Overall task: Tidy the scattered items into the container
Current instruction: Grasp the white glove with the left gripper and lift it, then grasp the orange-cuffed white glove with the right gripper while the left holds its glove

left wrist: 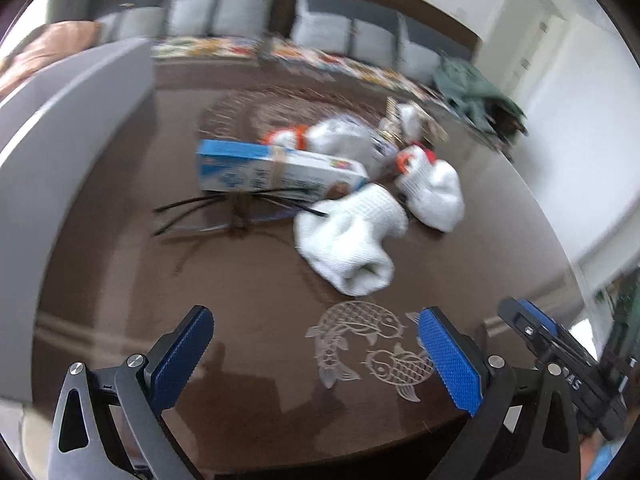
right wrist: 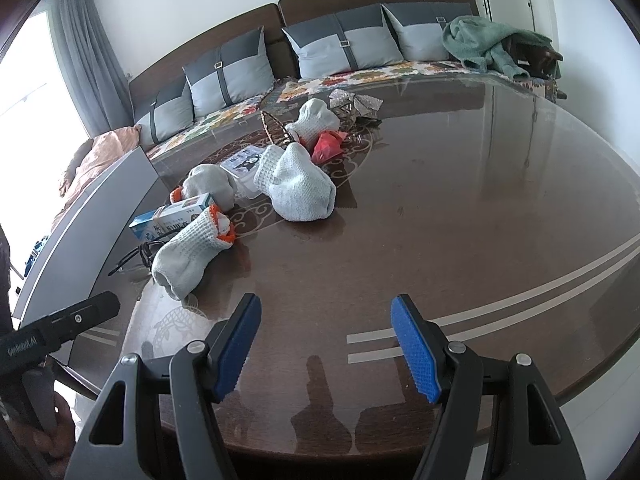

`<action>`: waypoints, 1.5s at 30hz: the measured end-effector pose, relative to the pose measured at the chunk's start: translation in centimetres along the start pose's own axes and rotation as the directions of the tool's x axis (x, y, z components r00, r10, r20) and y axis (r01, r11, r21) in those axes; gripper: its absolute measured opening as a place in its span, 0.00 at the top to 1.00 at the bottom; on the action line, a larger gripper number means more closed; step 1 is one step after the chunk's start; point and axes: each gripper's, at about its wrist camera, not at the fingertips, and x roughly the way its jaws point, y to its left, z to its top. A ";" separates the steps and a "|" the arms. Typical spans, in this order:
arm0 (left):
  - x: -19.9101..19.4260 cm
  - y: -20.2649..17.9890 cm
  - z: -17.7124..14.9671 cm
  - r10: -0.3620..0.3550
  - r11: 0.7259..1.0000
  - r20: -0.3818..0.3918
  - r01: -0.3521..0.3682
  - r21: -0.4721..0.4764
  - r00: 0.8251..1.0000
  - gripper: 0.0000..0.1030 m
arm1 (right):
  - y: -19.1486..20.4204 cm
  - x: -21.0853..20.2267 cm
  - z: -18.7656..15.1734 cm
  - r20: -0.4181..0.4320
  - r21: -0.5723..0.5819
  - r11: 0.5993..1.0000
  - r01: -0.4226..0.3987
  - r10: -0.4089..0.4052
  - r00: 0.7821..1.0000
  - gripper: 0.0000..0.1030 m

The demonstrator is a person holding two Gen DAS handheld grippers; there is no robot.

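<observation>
Scattered items lie on a dark brown glass-topped table (right wrist: 440,208): several white knit gloves with orange cuffs, the nearest one (left wrist: 352,240) (right wrist: 188,254), a larger one (right wrist: 298,186), a blue-and-white box (left wrist: 276,172) (right wrist: 172,218), black cable ties (left wrist: 224,212) (right wrist: 136,256), a clear plastic case (right wrist: 244,166) and a red packet (right wrist: 326,146). A grey container (left wrist: 52,152) (right wrist: 88,224) stands at the table's left. My left gripper (left wrist: 316,356) is open and empty, short of the nearest glove. My right gripper (right wrist: 326,344) is open and empty over the front edge.
A sofa with grey cushions (right wrist: 348,46) and a patterned cover runs behind the table. A green blanket (right wrist: 488,46) lies at its right end. Shiny wrapping and a woven item (right wrist: 352,104) sit at the far side of the pile. The left gripper's body (right wrist: 60,332) shows at lower left.
</observation>
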 end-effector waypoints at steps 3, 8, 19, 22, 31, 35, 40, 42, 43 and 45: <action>0.7 -0.7 0.9 -0.033 0.998 -0.025 0.034 0.051 0.999 0.00 | -0.1 0.2 0.0 -0.005 0.004 1.000 -0.002 0.002 1.000 0.33; 1.8 -2.4 2.0 0.017 0.995 -0.018 -0.016 0.102 1.000 0.00 | -0.1 0.2 0.0 -0.002 0.002 1.000 -0.003 0.003 1.000 0.33; 4.6 -2.9 3.1 0.096 0.994 -0.050 -0.093 0.063 0.994 0.00 | -0.7 0.6 0.0 -0.016 0.029 1.000 -0.009 0.010 1.000 0.33; 5.1 -2.7 3.2 0.101 0.994 -0.059 -0.099 0.038 0.993 0.00 | -1.0 0.7 0.0 -0.019 0.041 0.999 -0.011 0.012 1.000 0.33; 6.3 -2.3 3.3 0.111 0.993 -0.085 -0.113 -0.031 0.990 0.75 | -1.6 1.4 0.6 -0.052 0.070 0.996 -0.060 0.063 0.997 0.33; 5.5 -2.3 2.5 0.100 0.994 -0.085 -0.104 -0.046 0.991 0.77 | -1.4 3.1 1.8 -0.108 0.038 0.988 -0.152 0.155 0.982 0.33; 4.6 -2.4 1.6 0.086 0.994 -0.085 -0.092 -0.065 0.993 0.77 | 0.2 5.6 6.1 -0.110 -0.148 0.970 -0.192 0.176 0.978 0.33; 4.3 -2.3 1.4 0.083 0.994 -0.085 -0.089 -0.069 0.993 0.77 | 0.7 7.1 7.7 -0.129 -0.201 0.960 -0.195 0.171 0.977 0.33; 4.3 -2.3 1.3 0.082 0.994 -0.085 -0.088 -0.071 0.993 0.77 | 0.8 7.9 8.3 -0.141 -0.218 0.957 -0.192 0.164 0.976 0.33; 4.2 -2.1 1.2 0.080 0.994 -0.084 -0.087 -0.073 0.993 0.77 | 0.9 9.3 9.1 -0.163 -0.234 0.954 -0.187 0.151 0.975 0.33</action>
